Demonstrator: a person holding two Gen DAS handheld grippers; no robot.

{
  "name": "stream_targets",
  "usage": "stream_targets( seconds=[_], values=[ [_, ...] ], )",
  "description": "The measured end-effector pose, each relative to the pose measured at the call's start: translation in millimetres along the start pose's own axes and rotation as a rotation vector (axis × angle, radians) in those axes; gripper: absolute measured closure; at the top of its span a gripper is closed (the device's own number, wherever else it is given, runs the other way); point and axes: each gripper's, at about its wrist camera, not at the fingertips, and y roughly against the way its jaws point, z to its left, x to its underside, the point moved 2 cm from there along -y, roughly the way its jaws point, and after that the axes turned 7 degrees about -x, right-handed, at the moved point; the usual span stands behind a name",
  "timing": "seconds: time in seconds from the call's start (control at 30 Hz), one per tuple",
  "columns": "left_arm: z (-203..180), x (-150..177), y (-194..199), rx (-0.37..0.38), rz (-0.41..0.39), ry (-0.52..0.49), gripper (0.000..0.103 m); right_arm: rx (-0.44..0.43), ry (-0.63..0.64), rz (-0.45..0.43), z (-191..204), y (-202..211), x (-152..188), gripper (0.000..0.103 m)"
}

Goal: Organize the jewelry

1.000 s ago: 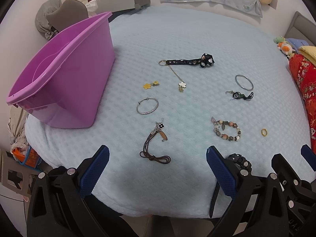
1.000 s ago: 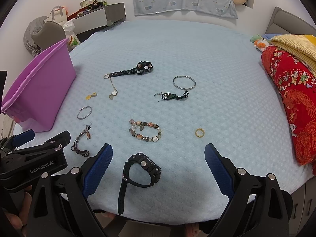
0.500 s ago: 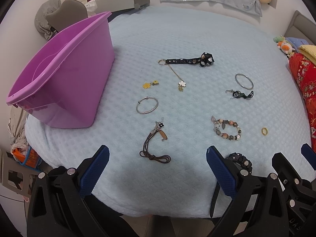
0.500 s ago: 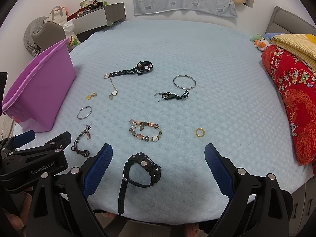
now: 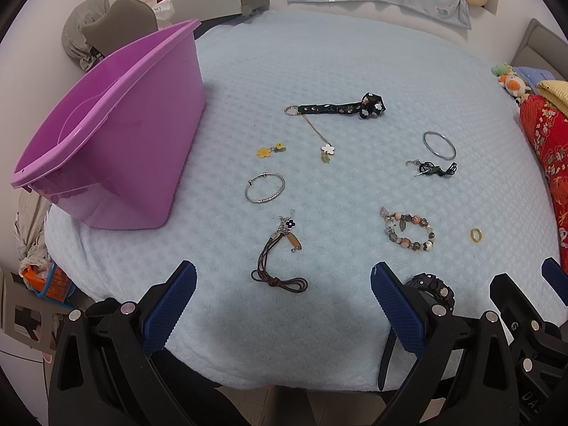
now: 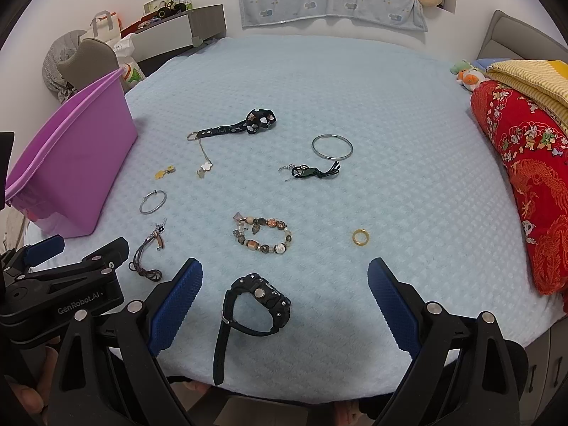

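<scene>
Jewelry lies spread on a light blue blanket. A brown cord necklace point(image 5: 280, 269) lies just ahead of my open, empty left gripper point(image 5: 284, 307). A black watch point(image 6: 257, 305) lies between the fingers of my open, empty right gripper point(image 6: 284, 305). Farther out lie a beaded bracelet point(image 6: 262, 236), a gold ring point(image 6: 360, 237), a silver bangle point(image 5: 265, 187), a larger silver hoop point(image 6: 332, 146), a black strap with flowers point(image 5: 340, 108), a yellow flower charm point(image 5: 269, 150) and a dark green charm point(image 6: 312, 171). A purple tub point(image 5: 106, 135) stands at the left.
A red patterned quilt point(image 6: 529, 177) and yellow blanket point(image 6: 532, 78) lie at the right edge of the bed. Plush toys point(image 6: 468, 76) sit at the far right. A grey cabinet point(image 6: 181, 32) and bags stand beyond the bed's far left. The bed's front edge is just under both grippers.
</scene>
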Motion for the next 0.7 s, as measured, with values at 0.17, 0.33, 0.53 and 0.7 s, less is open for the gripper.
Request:
stream_targets(
  seconds=[0.17, 0.33, 0.53, 0.7],
  values=[
    [-0.1, -0.2, 0.0, -0.001, 0.001, 0.001, 0.006, -0.001, 0.000, 0.001, 0.1, -0.1, 0.2, 0.013],
    [0.2, 0.0, -0.2, 0.000, 0.000, 0.000, 0.006, -0.001, -0.001, 0.001, -0.3, -0.2, 0.4, 0.013],
    [-0.3, -0.2, -0.1, -0.001, -0.001, 0.000, 0.006, -0.004, -0.001, 0.002, 0.6, -0.7, 0.6, 0.013],
    [0.2, 0.7, -0.6, -0.001, -0.001, 0.001, 0.006, -0.006, -0.002, 0.001, 0.7, -0.5, 0.7, 0.013]
  ],
)
